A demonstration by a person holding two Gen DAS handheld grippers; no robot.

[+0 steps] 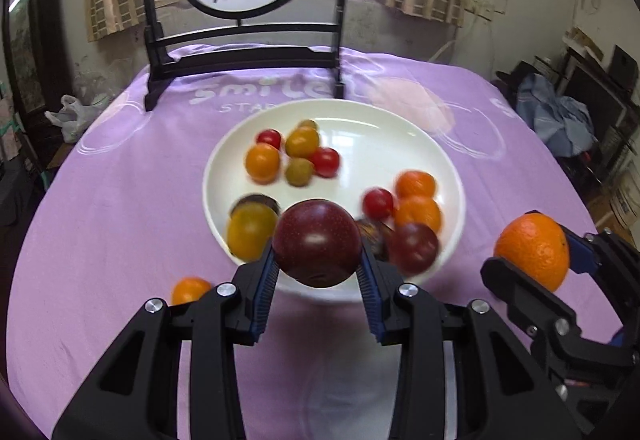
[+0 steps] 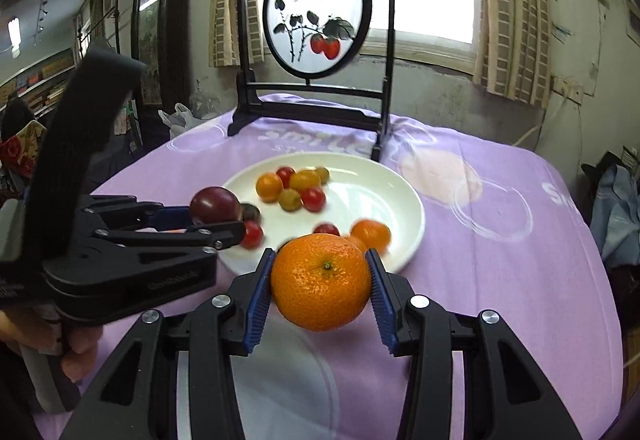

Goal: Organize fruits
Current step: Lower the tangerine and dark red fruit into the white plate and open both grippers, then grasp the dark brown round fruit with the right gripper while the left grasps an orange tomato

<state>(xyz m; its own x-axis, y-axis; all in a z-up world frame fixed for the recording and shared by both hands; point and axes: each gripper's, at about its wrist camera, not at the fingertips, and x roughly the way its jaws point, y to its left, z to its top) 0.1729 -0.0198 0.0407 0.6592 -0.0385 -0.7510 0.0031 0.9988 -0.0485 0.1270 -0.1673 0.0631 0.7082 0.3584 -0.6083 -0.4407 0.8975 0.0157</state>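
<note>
The left gripper (image 1: 318,272) pinches a round dark-purple plum (image 1: 318,242) between its blue pads, above the near rim of a white round ceramic plate (image 1: 400,135) of small red, orange and yellow-green fruits on the purple tablecloth (image 1: 100,207). The right gripper (image 2: 320,294) clamps a large dimpled orange (image 2: 321,281) just beside that plate's near edge.

Glossy white plate (image 1: 448,175), matt purple cloth (image 1: 100,220), dimpled orange (image 2: 322,282), smooth shiny plum (image 1: 318,242).
</note>
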